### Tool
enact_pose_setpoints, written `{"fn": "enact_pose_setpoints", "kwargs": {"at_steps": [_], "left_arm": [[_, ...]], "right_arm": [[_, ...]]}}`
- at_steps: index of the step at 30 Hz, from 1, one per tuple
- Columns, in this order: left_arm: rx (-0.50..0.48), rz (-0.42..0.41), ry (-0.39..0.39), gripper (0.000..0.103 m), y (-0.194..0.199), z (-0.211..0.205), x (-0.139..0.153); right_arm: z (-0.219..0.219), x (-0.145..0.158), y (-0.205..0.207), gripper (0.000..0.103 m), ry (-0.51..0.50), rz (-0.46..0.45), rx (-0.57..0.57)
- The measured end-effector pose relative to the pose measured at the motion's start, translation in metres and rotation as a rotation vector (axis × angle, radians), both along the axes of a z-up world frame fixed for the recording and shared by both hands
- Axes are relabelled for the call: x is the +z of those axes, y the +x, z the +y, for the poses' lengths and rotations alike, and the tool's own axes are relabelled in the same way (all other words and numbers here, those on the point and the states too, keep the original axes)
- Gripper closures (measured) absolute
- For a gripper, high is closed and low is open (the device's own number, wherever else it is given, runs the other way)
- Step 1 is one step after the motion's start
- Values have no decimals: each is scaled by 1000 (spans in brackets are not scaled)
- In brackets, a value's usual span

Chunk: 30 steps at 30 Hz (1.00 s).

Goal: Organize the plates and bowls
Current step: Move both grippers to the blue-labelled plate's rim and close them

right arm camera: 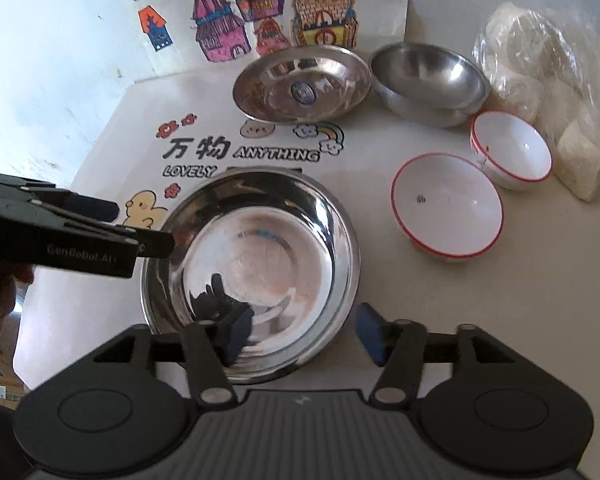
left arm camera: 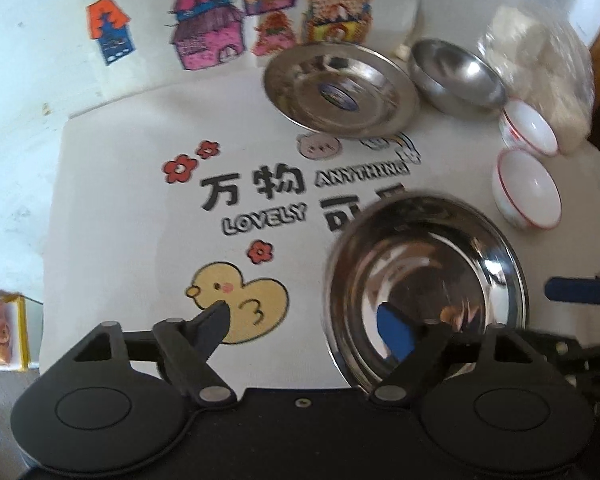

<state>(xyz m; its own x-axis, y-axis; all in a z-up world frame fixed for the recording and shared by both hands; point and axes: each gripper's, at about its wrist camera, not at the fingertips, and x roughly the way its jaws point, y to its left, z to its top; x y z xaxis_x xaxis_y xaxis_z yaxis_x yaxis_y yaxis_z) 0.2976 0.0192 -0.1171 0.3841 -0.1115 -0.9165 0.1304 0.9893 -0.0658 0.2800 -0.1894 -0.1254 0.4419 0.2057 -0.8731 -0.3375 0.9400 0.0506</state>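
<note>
Near steel plate [right arm camera: 252, 264] sits on the printed table mat [right arm camera: 140, 128], front centre. Left gripper [left arm camera: 308, 328] spread wide, one finger [left arm camera: 396, 334] over the plate's inside, the other [left arm camera: 214, 326] over the mat at its 9 o'clock; nothing held. Right gripper [right arm camera: 304, 338] also wide, straddling the plate's rim at 5 o'clock, empty. Second steel plate [right arm camera: 302, 84] at 12 o'clock, steel bowl [right arm camera: 428, 80] beside it at 1. Two white red-rimmed bowls [right arm camera: 448, 208] [right arm camera: 510, 148] touching at 2 o'clock. Plastic bag [right arm camera: 556, 92] far right.
</note>
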Motion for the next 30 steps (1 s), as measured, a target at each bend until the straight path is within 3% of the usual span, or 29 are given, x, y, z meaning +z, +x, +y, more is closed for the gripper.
{"fn": "enact_pose_setpoints", "kwargs": {"at_steps": [7, 12, 20, 30], "left_arm": [[84, -19, -69, 2, 16, 22, 3], [149, -32, -135, 1, 34, 43, 4], [168, -79, -116, 1, 84, 62, 6], [134, -108, -104, 1, 153, 53, -7]], "right_arm": [[2, 7, 2, 0, 56, -48, -24], [5, 9, 7, 0, 116, -80, -50], [8, 22, 34, 0, 179, -157, -101], [14, 10, 99, 0, 205, -150, -150]]}}
